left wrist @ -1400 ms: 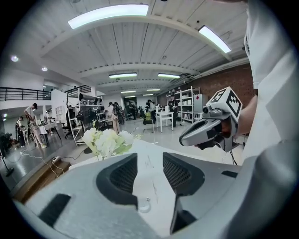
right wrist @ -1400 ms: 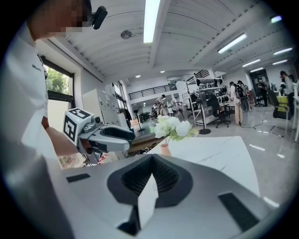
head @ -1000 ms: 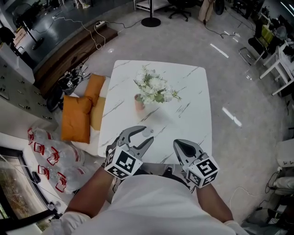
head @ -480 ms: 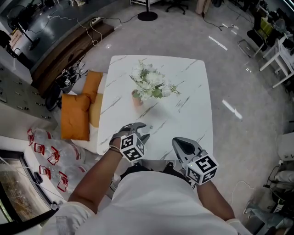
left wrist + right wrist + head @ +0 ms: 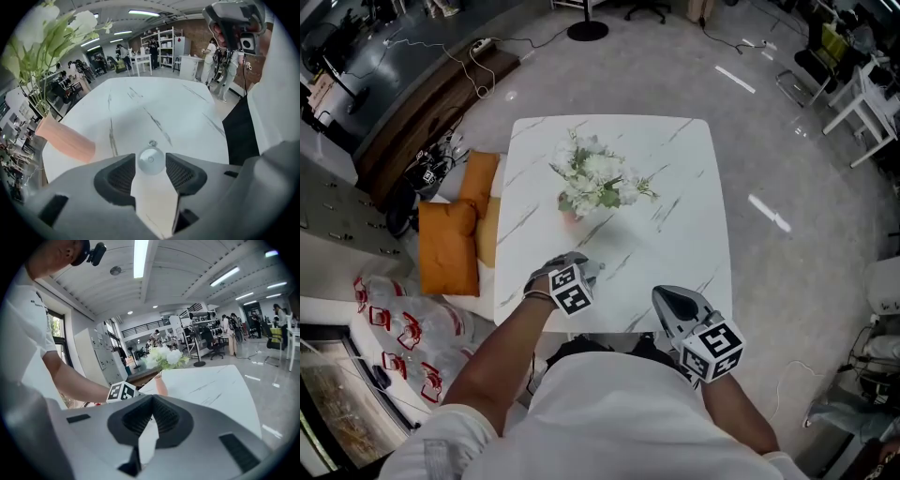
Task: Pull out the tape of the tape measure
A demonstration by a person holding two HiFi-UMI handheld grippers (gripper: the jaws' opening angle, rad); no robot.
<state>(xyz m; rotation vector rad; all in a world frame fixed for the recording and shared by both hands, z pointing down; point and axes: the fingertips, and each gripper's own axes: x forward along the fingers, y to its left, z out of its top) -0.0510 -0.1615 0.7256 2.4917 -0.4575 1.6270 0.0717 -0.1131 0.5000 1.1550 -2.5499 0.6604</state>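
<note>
The tape measure [image 5: 151, 160] is a small round silvery case with a ring [image 5: 151, 143] on its far side. It lies on the white marble table [image 5: 675, 225] near the front edge. My left gripper [image 5: 151, 163] points steeply down at it. Its jaws have just been opening, and the case sits between the tips with the pads [image 5: 123, 174] not pressing on it. In the head view the left gripper [image 5: 584, 269] covers the case. My right gripper [image 5: 667, 296] hangs at the table's front right edge with its jaw tips together [image 5: 152, 398] and nothing in them.
A pink vase [image 5: 570, 214] of white flowers [image 5: 592, 178] stands mid-table, just beyond the left gripper; it also shows at the left [image 5: 65, 140]. Orange cushions [image 5: 450, 239] and plastic bags [image 5: 403, 328] lie left of the table. People stand far behind [image 5: 220, 56].
My left gripper has dropped toward the table and tipped downward over the tape measure. My right gripper has stayed where it was.
</note>
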